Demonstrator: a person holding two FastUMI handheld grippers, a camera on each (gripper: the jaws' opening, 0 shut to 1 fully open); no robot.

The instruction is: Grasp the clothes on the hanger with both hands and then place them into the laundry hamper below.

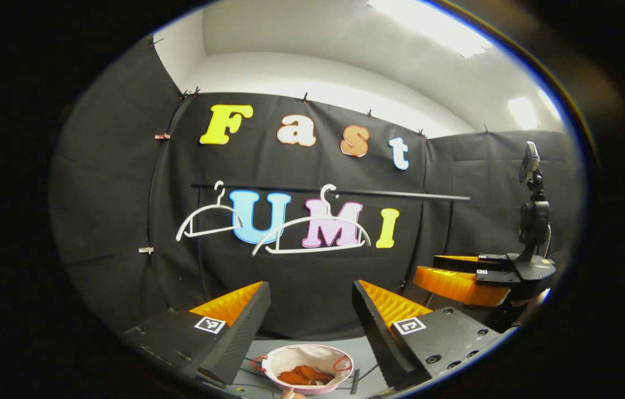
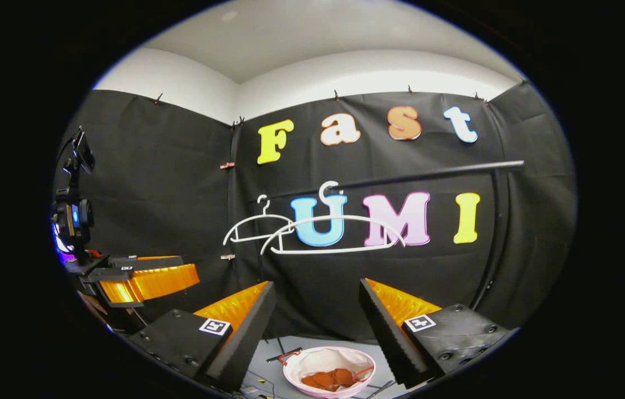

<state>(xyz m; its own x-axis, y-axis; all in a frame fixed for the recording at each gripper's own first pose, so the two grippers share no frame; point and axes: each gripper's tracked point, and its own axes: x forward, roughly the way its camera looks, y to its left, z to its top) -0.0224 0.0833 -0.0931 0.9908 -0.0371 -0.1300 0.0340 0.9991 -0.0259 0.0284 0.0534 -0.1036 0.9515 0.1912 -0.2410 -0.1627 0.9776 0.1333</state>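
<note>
- We hold the left claw (image 1: 311,327) up in front of the booth wall, its fingers spread wide with nothing between them.
- Our right claw (image 2: 317,327) is spread the same way, bare air in the gap.
- In the left gripper view the right claw (image 1: 459,277) shows at the right edge, level and apart from ours; whether it is spread cannot be told from there.
- In the right gripper view the left claw (image 2: 146,277) shows at the left edge, side-on, with a small camera mount above it.
- A black rail (image 1: 390,194) runs across the wall, and two white hangers hang from it.
- The left hanger (image 1: 207,219) is bare; so is the right hanger (image 1: 312,235), which sits nearer to us and overlaps the other a little in the right gripper view.
- The hamper (image 1: 273,382) stands on the floor below the rail, a round pink-rimmed basket with a white lining.
- The clothes (image 1: 304,376), an orange-brown bundle, lie crumpled inside the hamper at its bottom.
- The right gripper view shows the same: hamper (image 2: 296,382) between and below our fingers, clothes (image 2: 332,379) in it.
- The floor (image 1: 365,360) around the hamper is grey, with a few dark bars lying beside it.
</note>
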